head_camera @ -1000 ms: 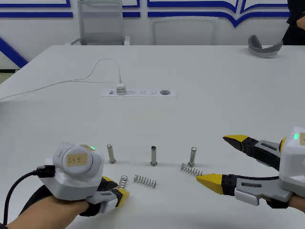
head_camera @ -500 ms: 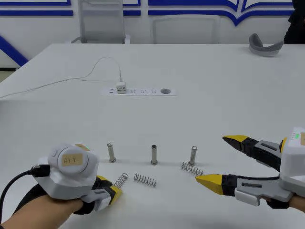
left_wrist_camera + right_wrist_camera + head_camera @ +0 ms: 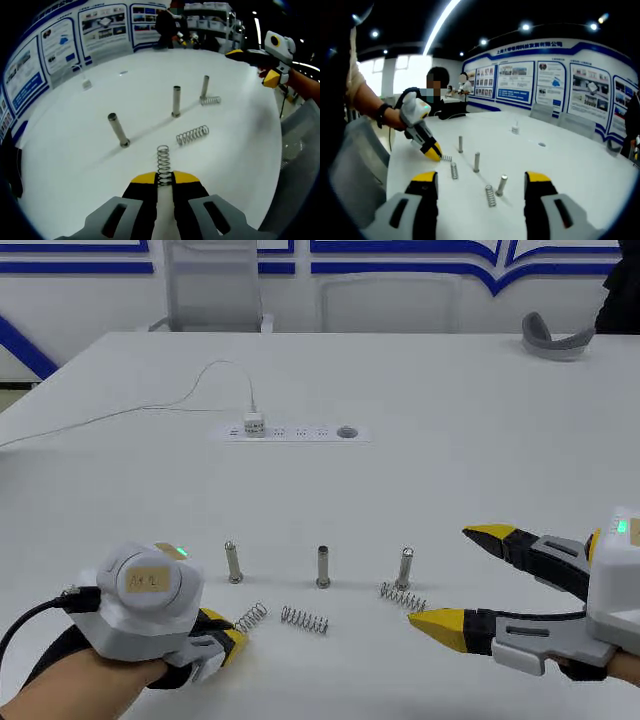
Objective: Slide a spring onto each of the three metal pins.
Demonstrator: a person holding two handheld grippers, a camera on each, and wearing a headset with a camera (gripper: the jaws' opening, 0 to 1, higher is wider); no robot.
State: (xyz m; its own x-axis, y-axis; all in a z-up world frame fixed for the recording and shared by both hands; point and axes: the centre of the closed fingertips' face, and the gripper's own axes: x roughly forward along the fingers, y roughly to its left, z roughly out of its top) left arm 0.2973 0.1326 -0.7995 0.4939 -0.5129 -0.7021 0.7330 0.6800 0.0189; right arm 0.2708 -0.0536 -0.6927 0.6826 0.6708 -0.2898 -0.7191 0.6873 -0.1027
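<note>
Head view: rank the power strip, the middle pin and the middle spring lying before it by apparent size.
1. power strip, clearly largest, though farthest.
2-3. middle pin and middle spring: similar length, too close to rank.

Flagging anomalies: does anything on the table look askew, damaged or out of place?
Nothing stands out. The three pins stand in a row, two springs lie loose beside them, and the left gripper pinches the third spring.
</note>
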